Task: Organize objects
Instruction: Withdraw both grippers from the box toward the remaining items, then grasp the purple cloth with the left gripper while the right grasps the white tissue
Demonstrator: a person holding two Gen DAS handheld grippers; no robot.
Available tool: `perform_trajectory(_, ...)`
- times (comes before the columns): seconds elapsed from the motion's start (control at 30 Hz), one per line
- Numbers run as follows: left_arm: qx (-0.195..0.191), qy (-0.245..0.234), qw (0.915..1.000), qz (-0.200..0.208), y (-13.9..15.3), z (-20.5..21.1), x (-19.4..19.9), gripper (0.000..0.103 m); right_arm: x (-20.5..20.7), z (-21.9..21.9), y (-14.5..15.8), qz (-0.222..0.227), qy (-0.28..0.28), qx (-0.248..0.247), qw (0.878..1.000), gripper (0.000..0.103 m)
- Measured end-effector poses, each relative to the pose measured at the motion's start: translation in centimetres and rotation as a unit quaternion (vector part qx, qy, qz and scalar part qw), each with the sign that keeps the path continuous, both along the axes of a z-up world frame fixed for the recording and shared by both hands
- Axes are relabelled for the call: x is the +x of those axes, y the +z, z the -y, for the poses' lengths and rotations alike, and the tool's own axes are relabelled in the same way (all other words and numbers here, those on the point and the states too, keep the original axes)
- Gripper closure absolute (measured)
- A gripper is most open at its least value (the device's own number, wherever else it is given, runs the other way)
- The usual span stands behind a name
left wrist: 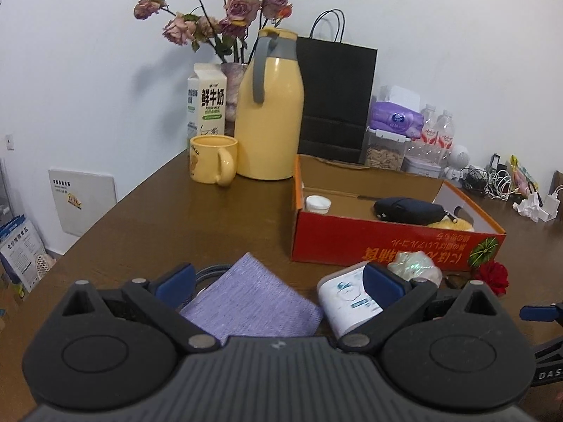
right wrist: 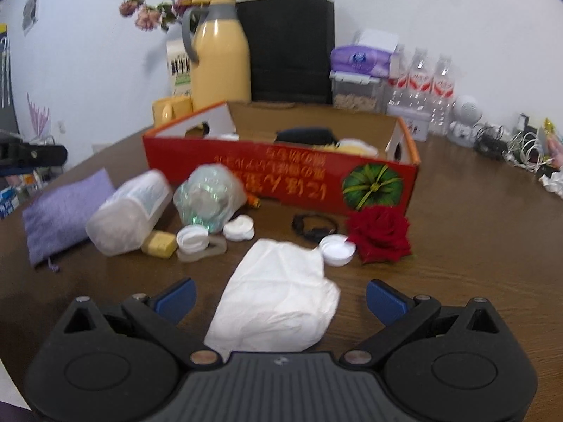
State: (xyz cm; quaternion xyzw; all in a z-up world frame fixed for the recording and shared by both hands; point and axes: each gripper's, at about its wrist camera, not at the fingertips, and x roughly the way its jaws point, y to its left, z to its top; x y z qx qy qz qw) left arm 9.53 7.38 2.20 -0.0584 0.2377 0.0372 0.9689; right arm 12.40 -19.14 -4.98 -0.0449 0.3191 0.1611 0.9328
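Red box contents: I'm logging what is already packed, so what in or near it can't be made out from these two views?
- Red box, right wrist view: the front wall hides the floor; motion blur smears what pokes above it.
- Yellow item, left wrist view: mostly hidden behind the dark pouch.
- Plastic bag, right wrist view: contents blurred.
- White bottle, left wrist view: partly covered by the left gripper's finger.
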Motion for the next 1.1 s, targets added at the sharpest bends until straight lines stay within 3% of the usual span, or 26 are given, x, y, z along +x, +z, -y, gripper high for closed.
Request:
perform_trajectory(0.17, 0.003, 0.001, 0.9999, -0.014, -0.6, -0.7, 0.0, 0.000, 1.4, -0.9, -1.4, -0.038, -0.010, -0.011, 0.999, 0.000)
perform_trajectory(0.43, 0.019, -0.015, 0.9982, -0.055, -2.4, -1.5, 0.5, 0.000, 1.8, -1.1, -1.5, -0.036, -0.020, -0.015, 0.999, 0.000)
perform_trajectory(0.63, 0.071, -0.035, 0.9923, -0.095, -4.3, -1.2, 1.1, 0.000, 1.8, -1.0, -1.6, -0.028, -0.018, -0.013, 0.999, 0.000)
perform_trajectory(0.93, 0.082, -0.038, 0.9890, -0.117, -6.0, -1.0, 1.7, 0.000, 1.8, -1.0, -1.7, -0.026, -0.017, -0.012, 0.999, 0.000)
perform_trajectory(1.0, 0.076, -0.041, 0.9901, -0.111, -5.8, -1.1, 1.4, 0.003, 1.8, -1.0, -1.7, -0.026, -0.018, -0.012, 0.999, 0.000)
perform_trajectory(1.1, 0.073, -0.046, 0.9906, -0.106, -5.6, -1.0, 1.2, 0.017, 1.8, -1.0, -1.7, -0.026, -0.018, -0.012, 0.999, 0.000)
